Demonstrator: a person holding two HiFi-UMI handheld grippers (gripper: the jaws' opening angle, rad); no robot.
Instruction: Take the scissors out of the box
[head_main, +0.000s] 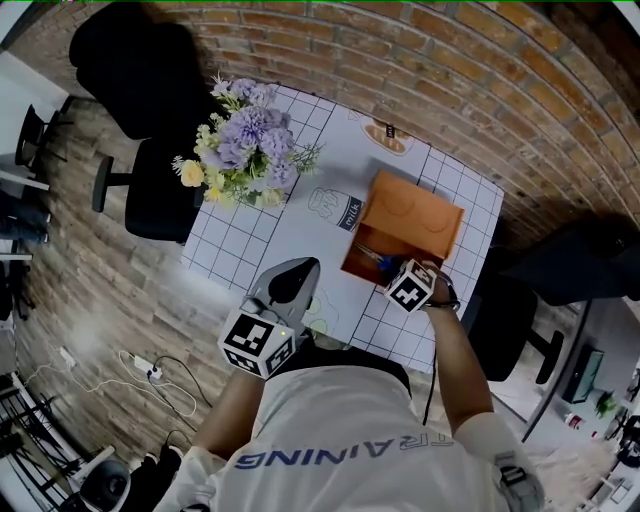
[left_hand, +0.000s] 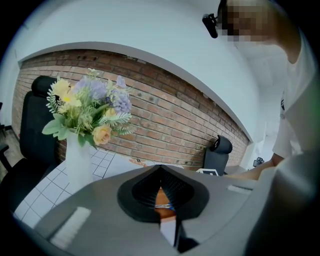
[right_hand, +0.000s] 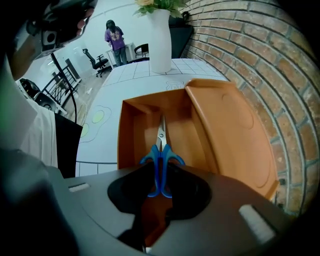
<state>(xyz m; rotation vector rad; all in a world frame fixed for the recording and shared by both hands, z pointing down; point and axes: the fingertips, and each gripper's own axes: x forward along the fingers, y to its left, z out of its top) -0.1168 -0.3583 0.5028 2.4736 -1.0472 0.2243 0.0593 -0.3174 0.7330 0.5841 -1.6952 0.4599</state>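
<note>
An orange box (head_main: 385, 250) stands open on the white grid table, its lid (head_main: 412, 215) laid back toward the brick wall. Inside lie scissors (right_hand: 161, 150) with blue handles and steel blades that point away from me. My right gripper (right_hand: 161, 176) points steeply down into the box (right_hand: 135, 130). The blue handles sit between its pads, which flank them closely without a clear press. In the head view that gripper (head_main: 393, 274) hangs over the box's near end. My left gripper (head_main: 298, 272) hovers left of the box, jaws together and empty (left_hand: 161, 172).
A white vase of purple and yellow flowers (head_main: 243, 150) stands at the table's far left corner (left_hand: 80, 150). Black office chairs (head_main: 140, 70) flank the table (head_main: 250, 240). A brick wall runs behind. Cables and a power strip (head_main: 150, 372) lie on the floor. A person (right_hand: 116, 40) stands far off.
</note>
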